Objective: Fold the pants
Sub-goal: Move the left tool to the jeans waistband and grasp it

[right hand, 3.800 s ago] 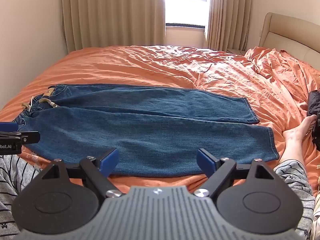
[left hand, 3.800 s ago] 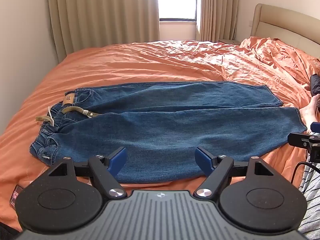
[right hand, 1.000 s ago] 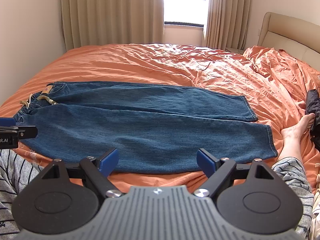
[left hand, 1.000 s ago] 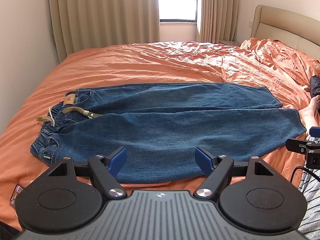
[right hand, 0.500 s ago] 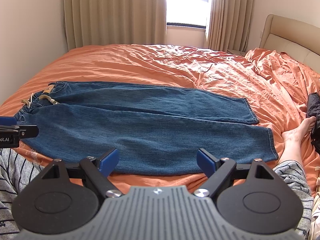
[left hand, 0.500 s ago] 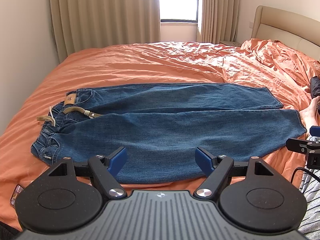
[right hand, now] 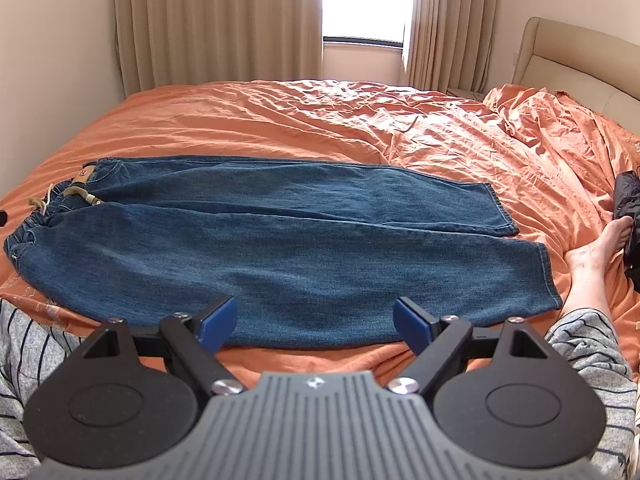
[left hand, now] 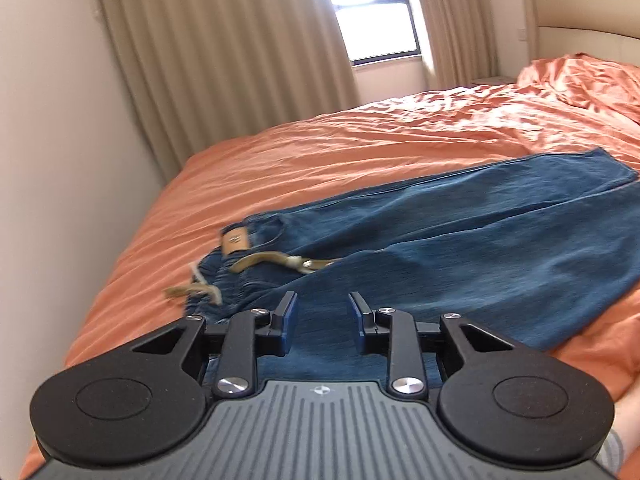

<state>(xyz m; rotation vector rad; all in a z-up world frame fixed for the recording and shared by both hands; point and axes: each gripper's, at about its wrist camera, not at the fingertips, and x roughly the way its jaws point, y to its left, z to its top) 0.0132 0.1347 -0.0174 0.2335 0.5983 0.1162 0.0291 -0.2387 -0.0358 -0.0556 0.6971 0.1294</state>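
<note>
Blue jeans (right hand: 280, 240) lie flat on the orange bed, waistband at the left, leg hems at the right, one leg beside the other. In the left wrist view the jeans (left hand: 460, 248) show a tan belt strap (left hand: 276, 260) and a leather patch (left hand: 235, 240) at the waist. My left gripper (left hand: 322, 312) hovers low over the near waist area, its jaws part closed with a gap and nothing between them. My right gripper (right hand: 316, 314) is wide open and empty, above the near edge of the near leg.
The orange bedsheet (right hand: 360, 120) is wrinkled, bunched up at the right by the beige headboard (right hand: 576, 56). A bare foot (right hand: 600, 244) and striped trouser legs (right hand: 588, 344) lie at the right; a dark object (right hand: 628, 208) sits at the far right. Wall and curtains (left hand: 224, 52) stand at the left.
My left gripper has moved left and down toward the waistband and its jaws have narrowed. My right gripper has barely moved and stays open.
</note>
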